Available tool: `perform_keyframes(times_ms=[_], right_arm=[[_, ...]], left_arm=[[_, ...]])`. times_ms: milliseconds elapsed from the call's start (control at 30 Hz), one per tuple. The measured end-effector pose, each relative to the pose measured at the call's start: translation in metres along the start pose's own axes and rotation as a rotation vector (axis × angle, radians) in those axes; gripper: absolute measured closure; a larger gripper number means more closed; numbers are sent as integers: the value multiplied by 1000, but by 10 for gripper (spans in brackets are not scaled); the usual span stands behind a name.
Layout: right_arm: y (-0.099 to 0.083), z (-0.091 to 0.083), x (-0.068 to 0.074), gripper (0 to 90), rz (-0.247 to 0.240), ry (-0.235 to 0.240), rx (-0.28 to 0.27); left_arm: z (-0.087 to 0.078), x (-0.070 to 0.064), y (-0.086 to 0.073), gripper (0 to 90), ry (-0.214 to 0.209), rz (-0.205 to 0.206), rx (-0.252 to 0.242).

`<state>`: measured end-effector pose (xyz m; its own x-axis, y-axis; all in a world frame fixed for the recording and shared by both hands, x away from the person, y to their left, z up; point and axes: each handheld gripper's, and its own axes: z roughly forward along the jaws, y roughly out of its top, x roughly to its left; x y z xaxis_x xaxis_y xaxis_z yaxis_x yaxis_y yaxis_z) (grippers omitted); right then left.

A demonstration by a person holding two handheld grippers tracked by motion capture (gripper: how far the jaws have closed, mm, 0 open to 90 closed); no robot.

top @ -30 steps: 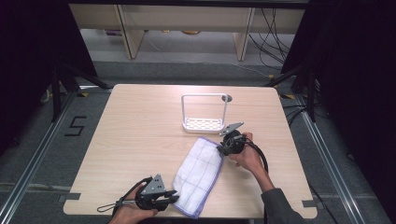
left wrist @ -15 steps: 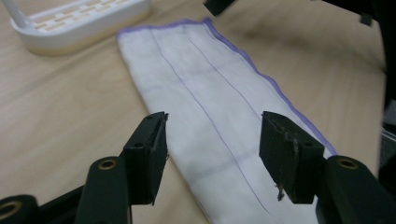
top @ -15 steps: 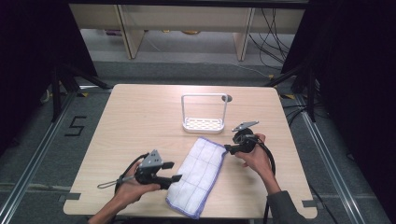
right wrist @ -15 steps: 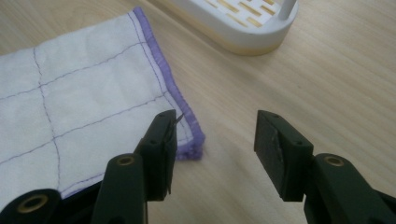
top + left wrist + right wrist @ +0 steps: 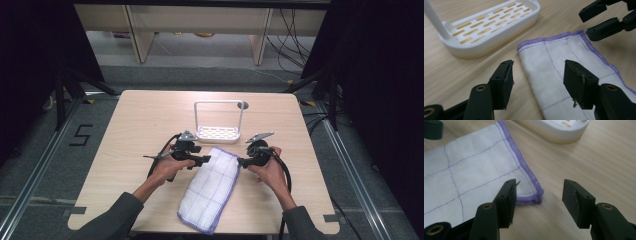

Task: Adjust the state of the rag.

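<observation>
A white cloth [image 5: 212, 187] with purple edging and a stitched grid lies flat on the wooden table, running from the middle toward the front edge. My left gripper [image 5: 205, 160] hovers open at the cloth's far left corner [image 5: 524, 47]; in the left gripper view the gripper [image 5: 537, 72] has its jaws either side of the cloth's left edge. My right gripper [image 5: 241, 161] stands open at the far right corner; in the right gripper view the gripper [image 5: 539, 192] has its jaws straddling that purple corner [image 5: 534, 196]. Neither holds anything.
A white slotted rack [image 5: 218, 132] with a tall wire handle stands just beyond the cloth, close to both grippers. It appears near the jaws in the left gripper view [image 5: 489, 27] and the right gripper view [image 5: 559, 130]. Bare table [image 5: 125, 130] spreads left and right.
My left gripper has moved from near the table's front edge up and right to the cloth's far left corner. The right gripper shifted slightly right. The cloth has not moved.
</observation>
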<state>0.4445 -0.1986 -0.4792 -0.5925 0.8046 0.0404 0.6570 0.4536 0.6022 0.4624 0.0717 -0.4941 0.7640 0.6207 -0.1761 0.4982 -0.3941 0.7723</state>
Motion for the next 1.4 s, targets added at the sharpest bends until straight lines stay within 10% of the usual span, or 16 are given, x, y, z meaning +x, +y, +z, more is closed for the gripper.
perform_keyframes(times_ms=[800,1400], right_arm=[[0,4,0,438,7,-5,2],[3,15,8,442,3,-32,6]], left_arm=[[39,6,11,435,36,22,72],[38,10,7,808,26,26,57]])
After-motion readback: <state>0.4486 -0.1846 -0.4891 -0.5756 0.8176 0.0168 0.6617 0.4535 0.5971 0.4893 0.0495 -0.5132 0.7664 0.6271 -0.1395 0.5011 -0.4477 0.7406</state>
